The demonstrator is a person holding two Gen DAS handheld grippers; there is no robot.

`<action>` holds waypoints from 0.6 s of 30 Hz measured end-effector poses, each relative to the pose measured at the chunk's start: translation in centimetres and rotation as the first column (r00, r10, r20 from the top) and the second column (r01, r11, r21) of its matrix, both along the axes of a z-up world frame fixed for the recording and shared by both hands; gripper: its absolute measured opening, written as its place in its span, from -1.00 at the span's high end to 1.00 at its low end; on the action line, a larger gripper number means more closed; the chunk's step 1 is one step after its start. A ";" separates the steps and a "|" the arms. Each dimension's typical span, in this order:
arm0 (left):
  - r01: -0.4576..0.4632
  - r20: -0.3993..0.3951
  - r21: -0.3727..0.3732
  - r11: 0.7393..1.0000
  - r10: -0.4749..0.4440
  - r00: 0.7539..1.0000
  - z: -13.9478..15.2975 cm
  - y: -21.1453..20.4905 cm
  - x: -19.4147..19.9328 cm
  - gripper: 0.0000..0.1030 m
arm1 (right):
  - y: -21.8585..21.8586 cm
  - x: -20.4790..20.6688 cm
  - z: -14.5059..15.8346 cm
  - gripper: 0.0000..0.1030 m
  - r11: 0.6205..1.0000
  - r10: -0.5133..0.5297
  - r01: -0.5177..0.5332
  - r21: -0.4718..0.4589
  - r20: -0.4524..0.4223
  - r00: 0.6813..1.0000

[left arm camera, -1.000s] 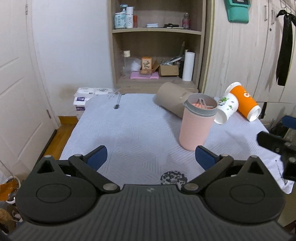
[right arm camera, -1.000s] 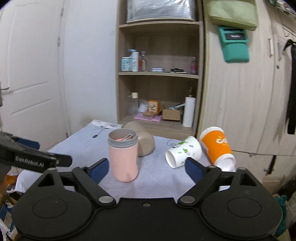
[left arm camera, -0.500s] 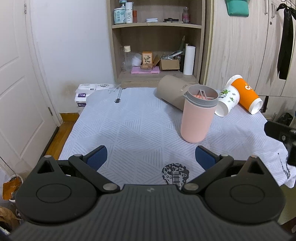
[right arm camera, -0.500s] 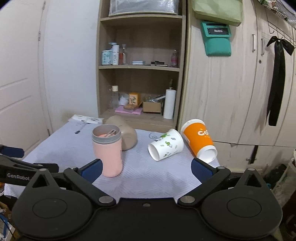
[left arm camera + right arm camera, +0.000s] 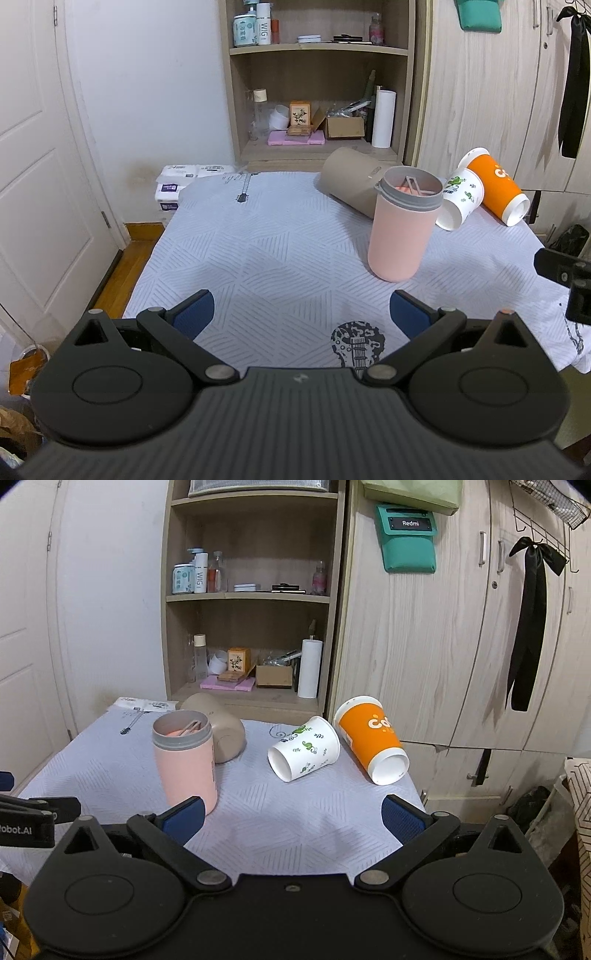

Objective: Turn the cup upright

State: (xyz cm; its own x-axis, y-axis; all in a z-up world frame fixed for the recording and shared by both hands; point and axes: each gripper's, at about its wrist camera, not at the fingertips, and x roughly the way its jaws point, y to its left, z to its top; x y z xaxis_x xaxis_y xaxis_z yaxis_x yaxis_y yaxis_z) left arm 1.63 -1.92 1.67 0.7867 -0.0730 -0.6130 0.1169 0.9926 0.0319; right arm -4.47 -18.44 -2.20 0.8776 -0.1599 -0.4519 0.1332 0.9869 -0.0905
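Three cups lie on their sides at the far right of the cloth-covered table (image 5: 266,251): an orange paper cup (image 5: 371,740) (image 5: 495,188), a white cup with green leaf print (image 5: 304,747) (image 5: 460,197), and a beige cup (image 5: 349,184) (image 5: 221,727). A pink cup with a grey rim (image 5: 402,225) (image 5: 184,757) stands upright in front of the beige one. My left gripper (image 5: 301,314) is open and empty over the near table edge. My right gripper (image 5: 291,814) is open and empty, short of the white cup.
A wooden shelf unit (image 5: 251,609) with bottles and boxes stands behind the table, and wardrobe doors (image 5: 443,646) are to the right. A white door (image 5: 33,184) is on the left. Tissue packs (image 5: 173,184) lie on the floor behind the table's far left corner.
Both grippers have pulled back and risen slightly, so the table and cups sit farther off and lower in view. The right gripper has also turned right. The cups have not moved.
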 end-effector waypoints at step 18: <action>-0.010 -0.020 -0.002 1.000 0.010 1.000 -0.4 0.3 0.0 -1.00 | -0.2 0.2 -0.5 -1.00 1.000 -0.012 0.013 0.017 -0.038 0.999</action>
State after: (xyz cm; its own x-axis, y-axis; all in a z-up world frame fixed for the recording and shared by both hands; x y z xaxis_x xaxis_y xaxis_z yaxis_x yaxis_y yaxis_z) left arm 1.59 -1.66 1.24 0.7752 -0.0659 -0.6282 0.1072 0.9938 0.0280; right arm -4.28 -18.68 -2.71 0.8578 -0.1626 -0.4876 0.1422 0.9867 -0.0789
